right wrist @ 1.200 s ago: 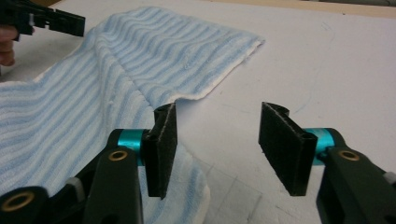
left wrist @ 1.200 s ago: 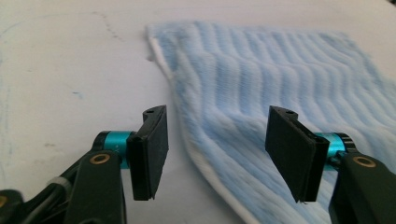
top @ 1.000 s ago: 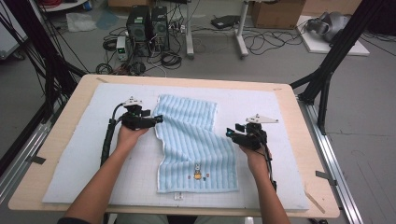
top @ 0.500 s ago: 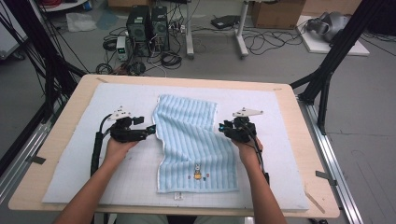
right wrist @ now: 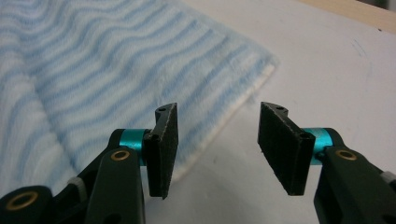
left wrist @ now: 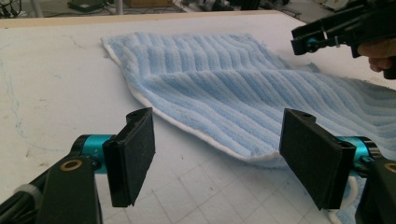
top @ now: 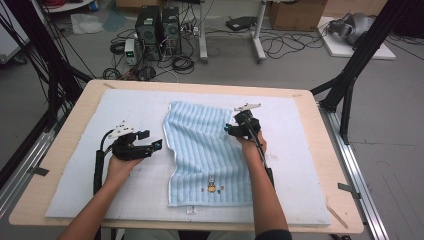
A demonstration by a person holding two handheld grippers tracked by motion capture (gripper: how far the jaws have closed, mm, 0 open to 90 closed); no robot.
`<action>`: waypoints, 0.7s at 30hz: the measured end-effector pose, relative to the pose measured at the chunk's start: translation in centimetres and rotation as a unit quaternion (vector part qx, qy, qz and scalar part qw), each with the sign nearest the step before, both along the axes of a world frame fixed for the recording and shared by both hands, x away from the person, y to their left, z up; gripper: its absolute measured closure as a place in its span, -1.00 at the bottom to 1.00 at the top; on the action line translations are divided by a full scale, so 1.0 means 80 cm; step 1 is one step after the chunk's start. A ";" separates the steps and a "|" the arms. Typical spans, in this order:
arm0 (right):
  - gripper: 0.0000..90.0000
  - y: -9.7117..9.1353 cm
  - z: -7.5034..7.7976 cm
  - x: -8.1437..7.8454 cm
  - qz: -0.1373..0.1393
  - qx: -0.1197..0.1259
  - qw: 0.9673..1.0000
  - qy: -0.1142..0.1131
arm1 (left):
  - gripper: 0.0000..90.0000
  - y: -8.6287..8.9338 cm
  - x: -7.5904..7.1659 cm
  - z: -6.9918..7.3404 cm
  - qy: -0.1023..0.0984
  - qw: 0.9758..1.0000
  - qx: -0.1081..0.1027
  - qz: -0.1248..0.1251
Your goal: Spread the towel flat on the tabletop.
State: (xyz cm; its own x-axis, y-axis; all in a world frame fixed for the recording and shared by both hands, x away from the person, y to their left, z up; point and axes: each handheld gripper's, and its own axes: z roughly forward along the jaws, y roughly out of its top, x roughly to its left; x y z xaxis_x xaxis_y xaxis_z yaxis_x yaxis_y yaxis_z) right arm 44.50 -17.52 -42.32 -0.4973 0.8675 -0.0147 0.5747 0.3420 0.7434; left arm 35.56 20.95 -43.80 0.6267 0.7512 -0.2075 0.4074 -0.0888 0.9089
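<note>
1 blue striped towel (top: 207, 150), 1 white mat (top: 300, 165), 1 wooden table (top: 330, 150), 2 grippers.

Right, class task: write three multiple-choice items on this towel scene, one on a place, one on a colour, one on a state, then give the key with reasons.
1. Where does the towel lie?
A. On the white mat on the table
B. On the floor
C. Draped over a chair

2. What colour is the towel?
A. Red
B. Light blue with ribbed stripes
C. Plain black

3. How does the left gripper stand?
A. Shut on the towel
B. Jaws open, nothing between the pads
C. Shut on a cup

Key:
1 A: the high view shows it spread on the white mat, between the left gripper and the right gripper.
2 B: the left gripper view shows pale blue ribs with a white edge.
3 B: the left gripper view shows both pads wide apart, just short of the towel's edge.
</note>
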 end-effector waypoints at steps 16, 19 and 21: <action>0.90 0.031 -0.019 0.026 0.033 -0.052 0.998 0.022 | -0.36 0.001 0.000 -0.004 0.007 1.000 0.004 0.006; 0.90 0.024 -0.021 0.037 -0.009 -0.058 0.998 0.010 | -0.36 0.001 0.000 -0.005 0.008 1.000 0.006 0.007; 0.89 0.021 -0.020 0.044 -0.033 -0.078 0.996 -0.001 | -0.36 0.001 -0.001 -0.005 0.008 1.000 0.009 0.006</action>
State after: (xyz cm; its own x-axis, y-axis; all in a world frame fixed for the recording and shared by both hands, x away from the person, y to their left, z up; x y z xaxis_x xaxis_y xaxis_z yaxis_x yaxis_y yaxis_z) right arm 48.04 -15.83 -43.91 -0.4383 0.8859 -0.1520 0.5989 0.4139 0.6856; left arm 35.51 20.99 -44.18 0.6151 0.7616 -0.2042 0.4226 -0.0998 0.9008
